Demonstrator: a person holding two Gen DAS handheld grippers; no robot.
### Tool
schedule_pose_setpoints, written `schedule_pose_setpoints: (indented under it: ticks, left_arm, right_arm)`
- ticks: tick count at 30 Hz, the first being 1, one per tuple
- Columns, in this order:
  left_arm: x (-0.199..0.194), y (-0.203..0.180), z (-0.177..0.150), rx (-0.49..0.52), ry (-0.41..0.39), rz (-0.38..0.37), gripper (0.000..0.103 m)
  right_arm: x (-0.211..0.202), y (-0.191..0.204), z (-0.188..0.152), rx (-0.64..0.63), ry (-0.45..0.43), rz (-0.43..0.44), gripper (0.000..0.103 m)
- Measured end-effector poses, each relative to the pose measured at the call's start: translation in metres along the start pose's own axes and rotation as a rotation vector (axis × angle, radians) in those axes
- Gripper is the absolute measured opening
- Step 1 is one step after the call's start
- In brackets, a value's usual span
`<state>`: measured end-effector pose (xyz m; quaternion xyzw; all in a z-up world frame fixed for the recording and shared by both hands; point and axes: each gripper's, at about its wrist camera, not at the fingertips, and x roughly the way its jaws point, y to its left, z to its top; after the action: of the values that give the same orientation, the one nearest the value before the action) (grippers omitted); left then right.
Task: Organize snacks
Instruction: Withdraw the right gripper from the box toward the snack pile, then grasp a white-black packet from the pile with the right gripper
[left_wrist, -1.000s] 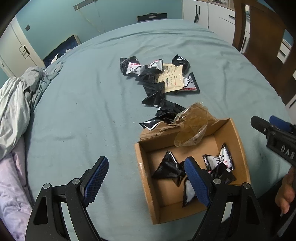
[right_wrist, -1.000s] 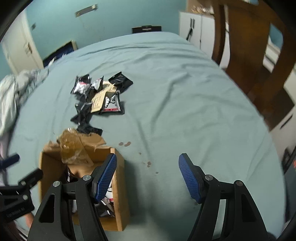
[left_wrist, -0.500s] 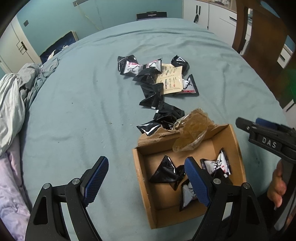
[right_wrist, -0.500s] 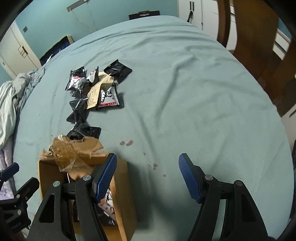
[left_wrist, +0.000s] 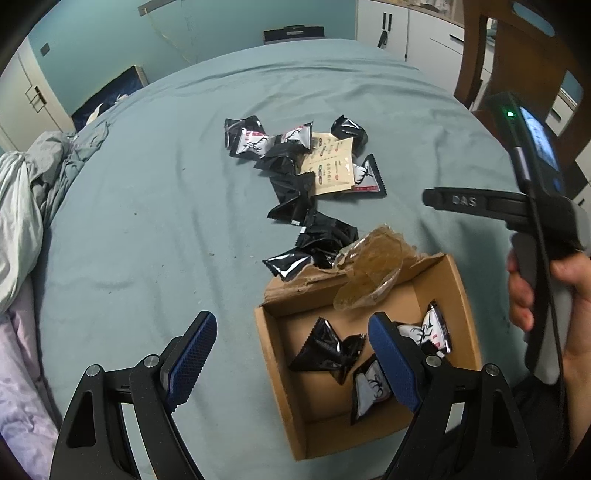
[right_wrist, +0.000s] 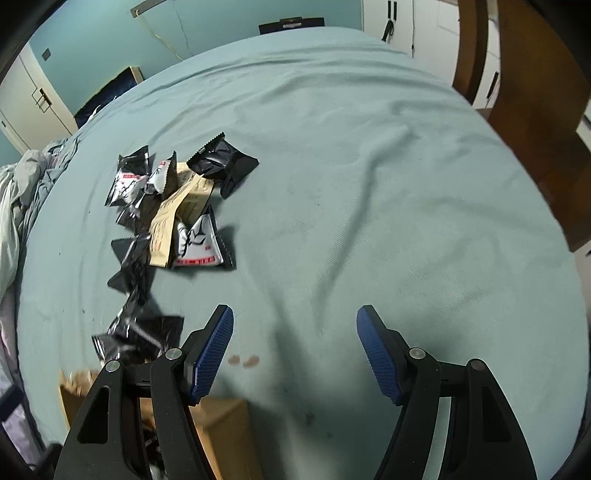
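Below, glossy crinkled foil packets (left_wrist: 295, 173), torn cardboard box (left_wrist: 461, 295), both grippers' ribbed blue jaws spread, empty.

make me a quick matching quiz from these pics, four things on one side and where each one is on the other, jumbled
Things:
1. cardboard box
2. beige packet
3. crumpled tape
4. right hand-held gripper

Places:
A. on the box's torn far edge
B. in the loose pile of packets
C. open above bare sheet
D. on the bed, holding a few packets

Pairs: 1-D, 2-B, 3-A, 4-C
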<state>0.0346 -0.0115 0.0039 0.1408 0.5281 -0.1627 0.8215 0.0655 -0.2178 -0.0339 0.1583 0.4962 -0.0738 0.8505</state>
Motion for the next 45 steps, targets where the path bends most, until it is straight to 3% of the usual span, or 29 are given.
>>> schedule_pose_setpoints:
  ticks: [4,10,17,25,27,29,30,37,45]
  left_arm:
    - [0.006,0.004,0.007,-0.011,0.005,0.004,0.085]
    - [0.018,0.019,0.01,-0.058,0.035,0.002,0.085]
    - [0.024,0.027,0.014,-0.088,0.044,-0.009,0.085]
    - [0.029,0.026,0.016,-0.088,0.057,-0.017,0.085]
    - [0.03,0.025,0.016,-0.086,0.059,-0.015,0.085]
    - [0.032,0.026,0.017,-0.087,0.061,-0.007,0.085]
    - [0.033,0.026,0.017,-0.089,0.061,-0.003,0.085]
    - [0.033,0.041,0.018,-0.156,0.026,0.027,0.085]
    - [0.033,0.044,0.023,-0.18,-0.039,0.02,0.085]
  right_arm:
    - [0.016,-0.002,0.014,0.015,-0.004,0.029,0.069]
    - [0.031,0.0,0.03,0.014,-0.002,0.167,0.069]
    - [0.054,0.023,0.046,-0.103,-0.005,0.149,0.069]
    - [0.087,0.054,0.056,-0.229,0.07,0.157,0.069]
    - [0.093,0.053,0.059,-0.227,0.088,0.152,0.064]
    - [0.095,0.05,0.061,-0.207,0.101,0.198,0.042]
    - [0.095,0.047,0.063,-0.188,0.107,0.213,0.042]
    - [0.067,0.037,0.061,-0.148,0.061,0.238,0.029]
    - [-0.007,0.009,0.019,-0.073,0.0,0.265,0.028]
